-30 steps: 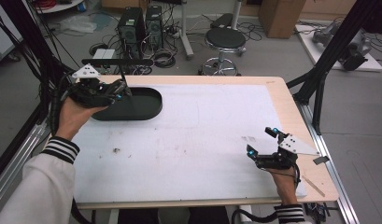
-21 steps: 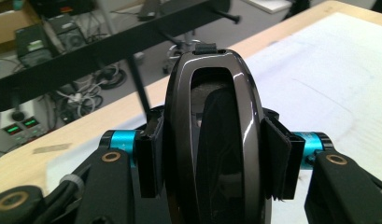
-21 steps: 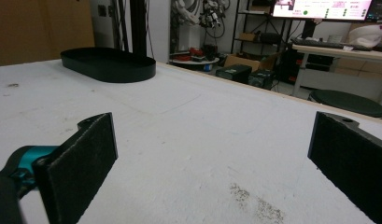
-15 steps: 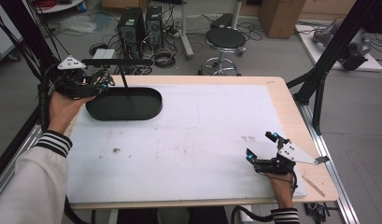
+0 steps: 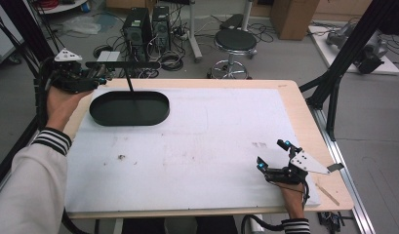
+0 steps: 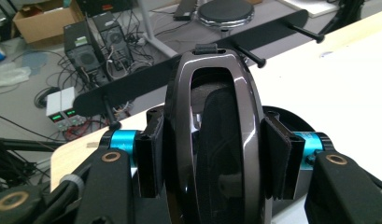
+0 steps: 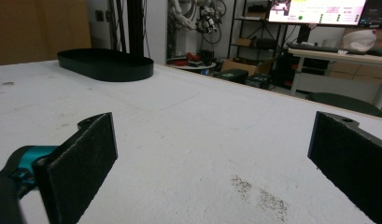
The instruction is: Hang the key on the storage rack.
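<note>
As the glossy headphone earcup (image 6: 212, 140) is clamped between the left gripper's (image 6: 212, 158) pads while the right gripper (image 7: 212, 154) rests agape, it is judged rigid, light and slippery, best held across its flanks.

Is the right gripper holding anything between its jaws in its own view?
No: the right gripper has its jaws standing wide apart, with just the bare white table showing between them.
</note>
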Tool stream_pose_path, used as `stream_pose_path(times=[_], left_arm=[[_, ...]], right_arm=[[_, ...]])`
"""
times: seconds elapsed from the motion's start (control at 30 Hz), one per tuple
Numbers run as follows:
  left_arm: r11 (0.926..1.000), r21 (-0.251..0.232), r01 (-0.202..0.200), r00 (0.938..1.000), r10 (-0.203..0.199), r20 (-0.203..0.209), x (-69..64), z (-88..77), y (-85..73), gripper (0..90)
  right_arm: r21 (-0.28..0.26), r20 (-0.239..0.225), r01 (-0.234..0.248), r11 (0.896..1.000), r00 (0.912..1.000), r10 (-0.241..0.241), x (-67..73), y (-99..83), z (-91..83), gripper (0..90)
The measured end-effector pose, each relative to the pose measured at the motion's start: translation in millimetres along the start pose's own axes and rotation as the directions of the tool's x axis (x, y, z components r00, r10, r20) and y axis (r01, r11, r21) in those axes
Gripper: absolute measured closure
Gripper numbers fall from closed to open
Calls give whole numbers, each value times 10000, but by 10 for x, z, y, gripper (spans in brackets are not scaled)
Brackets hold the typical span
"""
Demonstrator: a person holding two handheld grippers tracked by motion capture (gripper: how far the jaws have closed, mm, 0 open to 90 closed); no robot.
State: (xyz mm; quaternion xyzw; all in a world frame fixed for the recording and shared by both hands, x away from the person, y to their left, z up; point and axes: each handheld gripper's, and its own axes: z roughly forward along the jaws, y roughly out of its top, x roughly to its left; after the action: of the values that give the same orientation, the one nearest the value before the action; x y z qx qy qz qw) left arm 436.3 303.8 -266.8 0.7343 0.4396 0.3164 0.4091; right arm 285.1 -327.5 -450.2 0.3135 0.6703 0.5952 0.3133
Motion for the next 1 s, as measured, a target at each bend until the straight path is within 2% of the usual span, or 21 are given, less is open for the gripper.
stream_pose_path(times=[0.2,0.5,0.63,1.0], left_arm=[[10000,-3,16,10000,-16,-15,8,48,34,487],[10000,-53,-15,9997,13,-263,-8,144,38,487],[9996,-259,140,9994,-149,-324,8,166,41,486],[9984,-456,339,9985,-358,-419,38,262,46,486]], right_arm=[[-59,10,-6,10000,10000,6,-1,-4,-5,4],[-126,41,-20,9999,10000,20,1,-10,-14,4],[-132,46,48,9999,10000,-48,10,-9,-9,4],[-110,64,151,9998,9999,-150,15,-8,-6,4]])
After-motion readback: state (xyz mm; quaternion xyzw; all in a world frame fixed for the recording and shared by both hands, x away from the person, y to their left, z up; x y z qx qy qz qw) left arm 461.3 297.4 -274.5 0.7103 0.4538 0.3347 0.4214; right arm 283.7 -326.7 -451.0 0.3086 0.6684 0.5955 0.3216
